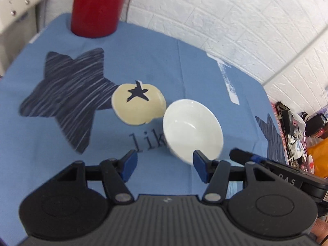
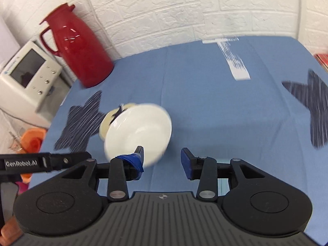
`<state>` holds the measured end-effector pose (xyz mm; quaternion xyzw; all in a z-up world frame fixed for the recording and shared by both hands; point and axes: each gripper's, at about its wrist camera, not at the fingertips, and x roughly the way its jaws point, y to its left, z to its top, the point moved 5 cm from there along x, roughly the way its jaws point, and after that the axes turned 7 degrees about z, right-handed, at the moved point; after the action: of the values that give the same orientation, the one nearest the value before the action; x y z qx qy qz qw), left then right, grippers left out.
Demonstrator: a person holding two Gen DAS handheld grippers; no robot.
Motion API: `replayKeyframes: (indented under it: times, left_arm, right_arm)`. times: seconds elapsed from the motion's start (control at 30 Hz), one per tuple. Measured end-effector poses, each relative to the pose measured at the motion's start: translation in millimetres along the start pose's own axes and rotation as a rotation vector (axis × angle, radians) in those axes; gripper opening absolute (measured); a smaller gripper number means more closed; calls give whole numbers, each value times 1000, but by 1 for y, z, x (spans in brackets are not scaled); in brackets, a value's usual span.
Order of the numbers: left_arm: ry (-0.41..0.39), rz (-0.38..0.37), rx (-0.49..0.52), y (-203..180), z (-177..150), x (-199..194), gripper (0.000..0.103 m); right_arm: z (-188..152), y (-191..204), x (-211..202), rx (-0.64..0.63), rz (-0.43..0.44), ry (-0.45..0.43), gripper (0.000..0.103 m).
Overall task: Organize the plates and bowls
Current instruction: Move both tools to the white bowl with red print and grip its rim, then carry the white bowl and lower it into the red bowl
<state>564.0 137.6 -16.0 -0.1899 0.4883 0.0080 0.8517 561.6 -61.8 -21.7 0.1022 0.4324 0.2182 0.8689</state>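
A white bowl (image 1: 192,129) is tipped steeply on its side over the blue tablecloth (image 1: 143,61), its opening facing the cameras, and it is blurred. My left gripper (image 1: 165,162) is open, and its right fingertip overlaps the bowl's lower rim. In the right wrist view the bowl (image 2: 139,135) sits at the left fingertip of my right gripper (image 2: 163,157), which is also open and grips nothing. Whether either fingertip touches the bowl I cannot tell. Behind the bowl lies a flat cream round shape with a dark star (image 1: 137,106); I cannot tell if it is a print or a dish.
A tall red jug (image 2: 78,55) stands at the table's far left corner before a white brick wall (image 2: 184,10). A white appliance (image 2: 26,78) stands off the table's left edge. Clutter lies past the right edge (image 1: 297,135). Dark star prints (image 1: 67,94) mark the cloth.
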Motion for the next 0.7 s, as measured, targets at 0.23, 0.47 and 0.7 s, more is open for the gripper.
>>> replayKeyframes:
  times: [0.23,0.47,0.7]
  left_arm:
    - [45,53,56,-11,21,66,58]
    - [60,45,114,-16,21,83,9]
    - [63,19,109,-16,9,65,0]
  right_arm:
    - [14,-7,65,-29,-4,130,25]
    - [10,-10,81,-14,56,125,16]
    - [-2,-5,68,6,88,127,13]
